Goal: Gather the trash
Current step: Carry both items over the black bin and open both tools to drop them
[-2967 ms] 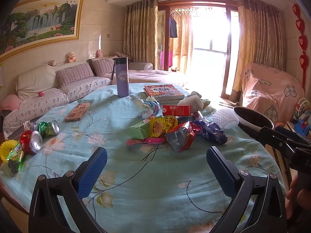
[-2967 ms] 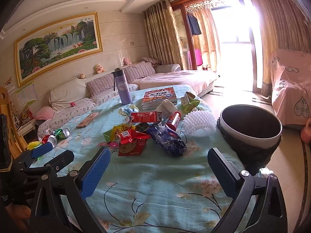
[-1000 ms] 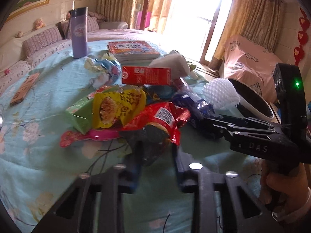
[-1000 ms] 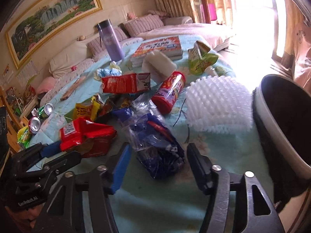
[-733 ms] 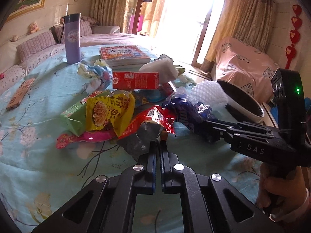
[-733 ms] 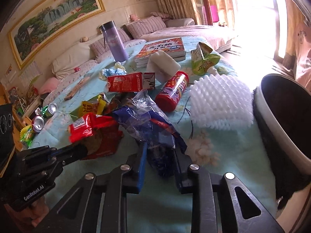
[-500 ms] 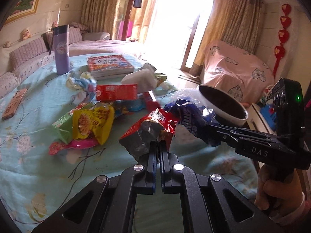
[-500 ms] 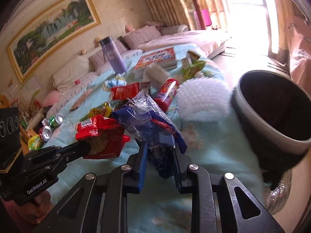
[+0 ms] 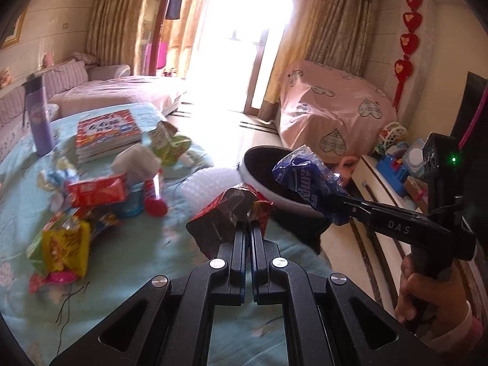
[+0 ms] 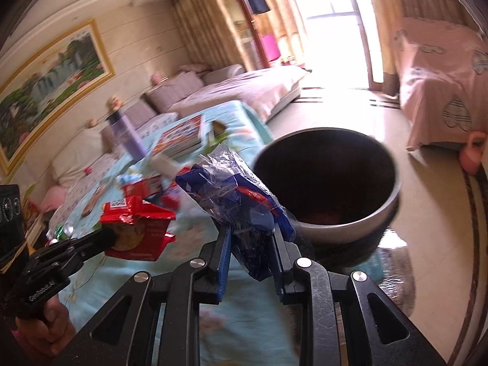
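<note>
Inside dark bin (image 10: pixel 360 225), reddish scraps (image 10: pixel 320 215) lie at bottom.

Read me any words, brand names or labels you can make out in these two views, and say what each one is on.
"DAS": side of the right hand-held gripper.
"GenRobot.AI": side of the left hand-held gripper.
Blue wrapper: white lettering, crumpled, unreadable.
Red wrapper: QR code only, print too small.
Book: large characters, too blurred.
</note>
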